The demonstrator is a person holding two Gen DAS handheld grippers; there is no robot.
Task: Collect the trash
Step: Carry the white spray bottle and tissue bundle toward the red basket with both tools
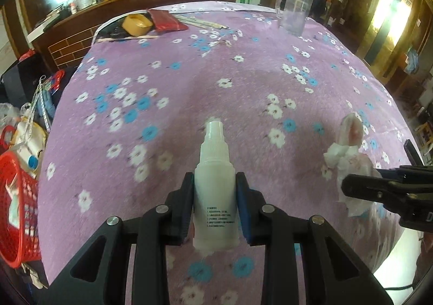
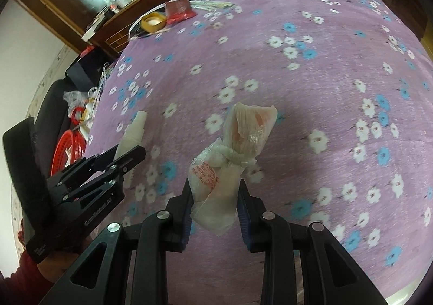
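My left gripper (image 1: 215, 186) is shut on a white plastic spray bottle (image 1: 214, 169), held above the purple flowered tablecloth (image 1: 189, 83). My right gripper (image 2: 215, 191) is shut on a knotted, crumpled plastic bag (image 2: 232, 159) with red print. In the left wrist view the bag (image 1: 349, 153) and right gripper (image 1: 351, 187) show at the right. In the right wrist view the bottle (image 2: 134, 132) and left gripper (image 2: 130, 159) show at the left. A red basket (image 1: 19, 202) with trash in it sits below the table's left edge.
At the table's far side stand a clear glass mug (image 1: 295, 13), a roll of yellow tape (image 1: 136, 24), a red packet (image 1: 166, 19) and chopsticks (image 1: 203, 23). A cluttered wooden counter (image 1: 108, 5) runs behind. Bags and clutter (image 1: 35, 115) lie left of the table.
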